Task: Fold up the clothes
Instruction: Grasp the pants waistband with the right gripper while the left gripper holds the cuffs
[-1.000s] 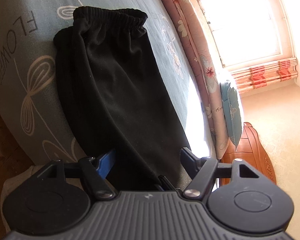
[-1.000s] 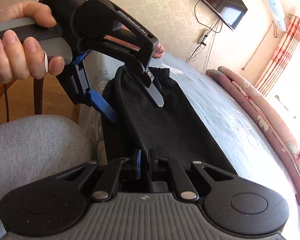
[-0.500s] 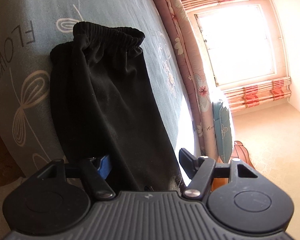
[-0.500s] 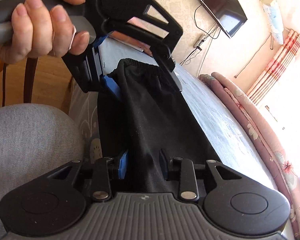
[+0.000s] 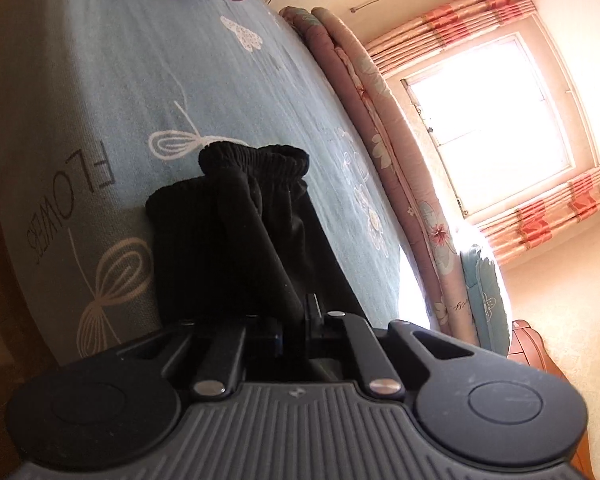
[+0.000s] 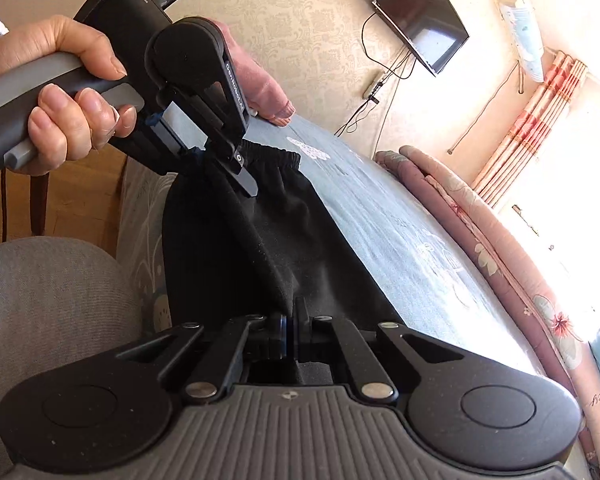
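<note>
In the left wrist view, the left gripper (image 5: pixel 300 320) is seen with its jaws drawn together on a raised ridge of the black trousers (image 5: pixel 236 248), the fabric running taut from the pinch toward the gathered elastic waistband (image 5: pixel 256 160) at the far end; the trousers are laid along the near left edge of the bed (image 5: pixel 140 80), partly draped over its side; the bed cover is a soft teal knit printed with pale looped flowers and the word FLOWER; a rolled pink floral quilt (image 5: pixel 380 120) is stretched along the far right side, below a bright window (image 5: pixel 488 108) framed by pleated orange curtains. In the right wrist view, the right gripper (image 6: pixel 290 328) is likewise closed on a fold of the same matte, slightly fuzzy black cloth, close to the camera; further off, the left gripper (image 6: pixel 236 168) is held by a hand (image 6: pixel 68 92) wrapped around its grey handle, tilted downward to the right, its fingers clamped on the trousers just before the waistband; a grey-clad knee (image 6: pixel 48 312) is seen at the near left; a dark wall-mounted screen (image 6: pixel 420 28) is hung on the patterned far wall.
</note>
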`<state>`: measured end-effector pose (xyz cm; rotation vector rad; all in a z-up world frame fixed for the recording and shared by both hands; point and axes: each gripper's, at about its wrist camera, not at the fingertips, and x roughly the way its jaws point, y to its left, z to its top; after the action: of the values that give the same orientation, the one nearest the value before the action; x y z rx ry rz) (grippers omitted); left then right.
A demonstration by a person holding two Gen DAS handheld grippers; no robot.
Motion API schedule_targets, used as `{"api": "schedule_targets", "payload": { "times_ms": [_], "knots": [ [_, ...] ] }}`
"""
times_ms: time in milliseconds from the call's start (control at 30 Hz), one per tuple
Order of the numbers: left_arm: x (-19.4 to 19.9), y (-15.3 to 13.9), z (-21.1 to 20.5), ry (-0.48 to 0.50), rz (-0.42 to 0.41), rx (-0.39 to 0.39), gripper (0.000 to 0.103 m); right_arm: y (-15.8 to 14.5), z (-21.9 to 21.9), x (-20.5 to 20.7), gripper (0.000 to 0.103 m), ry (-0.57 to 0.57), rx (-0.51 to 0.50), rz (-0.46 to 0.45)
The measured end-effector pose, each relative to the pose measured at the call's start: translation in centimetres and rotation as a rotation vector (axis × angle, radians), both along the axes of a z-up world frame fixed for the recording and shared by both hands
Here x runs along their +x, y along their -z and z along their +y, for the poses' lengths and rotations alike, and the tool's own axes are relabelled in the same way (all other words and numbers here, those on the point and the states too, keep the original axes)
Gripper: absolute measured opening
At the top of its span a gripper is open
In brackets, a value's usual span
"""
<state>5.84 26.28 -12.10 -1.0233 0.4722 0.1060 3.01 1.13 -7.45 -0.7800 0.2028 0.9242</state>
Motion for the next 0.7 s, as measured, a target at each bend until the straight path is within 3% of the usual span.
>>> {"api": "schedule_targets", "payload": {
  "times_ms": [133,233,300,367,400,533,700],
  "knots": [
    [1.0,-0.2,-0.2,0.017,0.056,0.077,0.006,0.7,0.1,0.2,0.004,-0.019,-0.013,0.076],
    [1.4,0.7,0.1,0.009,0.101,0.046,0.006,1.0,0.1,0.5,0.004,-0.011,-0.013,0.107],
    [1.2,0.6,0.1,0.01,0.1,0.087,0.007,1.1,0.2,0.8,0.006,-0.006,-0.012,0.128],
    [0.8,0.4,0.4,0.008,0.102,0.145,0.008,1.3,0.3,1.0,0.026,-0.001,-0.012,0.149],
    [0.7,0.4,0.8,-0.005,0.107,0.161,0.008,1.4,0.3,1.1,0.029,0.001,-0.012,0.16],
    [0.6,0.5,2.7,-0.03,0.108,0.106,0.011,1.3,-0.3,1.3,0.029,-0.002,0.01,0.228],
    [0.4,0.6,3.9,-0.042,0.12,0.121,0.017,0.3,-2.3,1.3,0.036,-0.006,0.068,0.326]
  ]
}}
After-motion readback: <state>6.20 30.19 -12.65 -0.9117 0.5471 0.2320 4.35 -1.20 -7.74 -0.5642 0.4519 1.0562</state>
